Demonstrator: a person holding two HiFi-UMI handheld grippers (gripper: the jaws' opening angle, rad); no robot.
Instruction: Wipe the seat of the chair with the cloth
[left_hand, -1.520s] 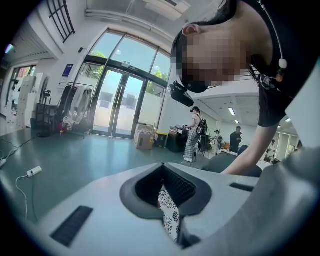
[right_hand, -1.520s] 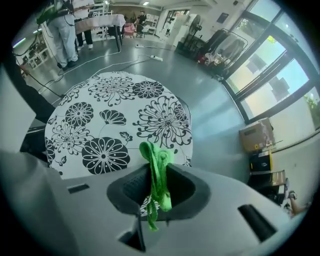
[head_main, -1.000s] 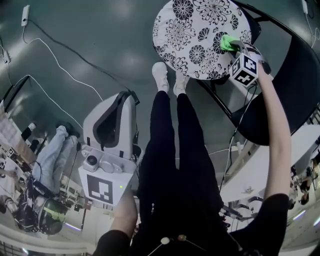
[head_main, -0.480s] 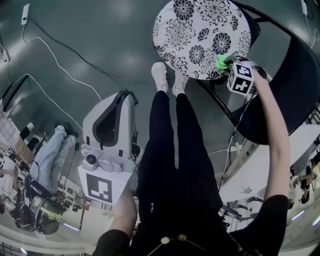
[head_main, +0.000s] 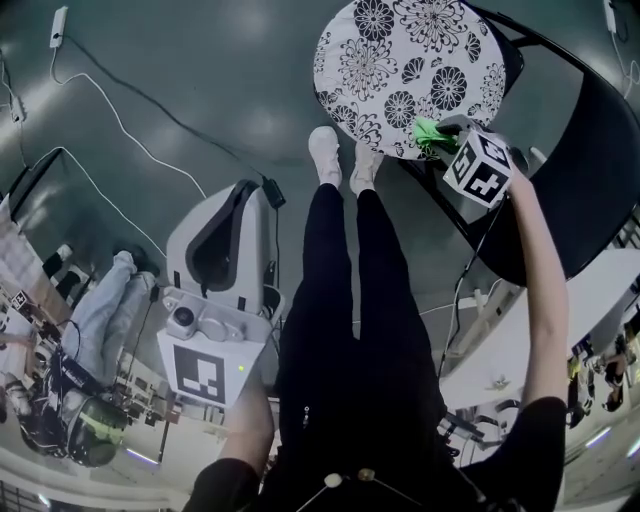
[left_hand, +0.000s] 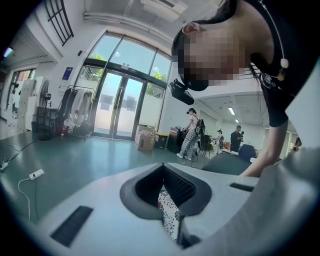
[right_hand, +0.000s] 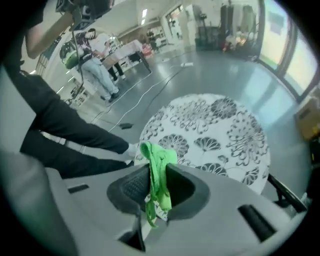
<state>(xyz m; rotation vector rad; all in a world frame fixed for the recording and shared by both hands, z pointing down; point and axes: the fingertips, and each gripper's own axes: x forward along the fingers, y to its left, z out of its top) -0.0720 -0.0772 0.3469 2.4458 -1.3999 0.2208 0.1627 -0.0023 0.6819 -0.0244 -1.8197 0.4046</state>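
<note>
Cloth (head_main: 430, 132): bunching green at near rim of flower-print seat (head_main: 400, 60), hanging pinched between closed jaws of right hand-held gripper (head_main: 446, 140). Left hand-held gripper (head_main: 245, 200): idling low beside legs (head_main: 350, 300), jaws together on nothing. Probably needing more cloth pressing flat on seat, then sweeping overlapping passes, avoiding scraping bare jaws.

Soft green cloth (right_hand: 157, 167), matt floral fabric seat (right_hand: 225, 127), glossy floor (head_main: 190, 70)

right gripper (head_main: 441, 138) | dragged cloth (head_main: 428, 132) across seat (head_main: 400, 60) to near edge (toward person)
</note>
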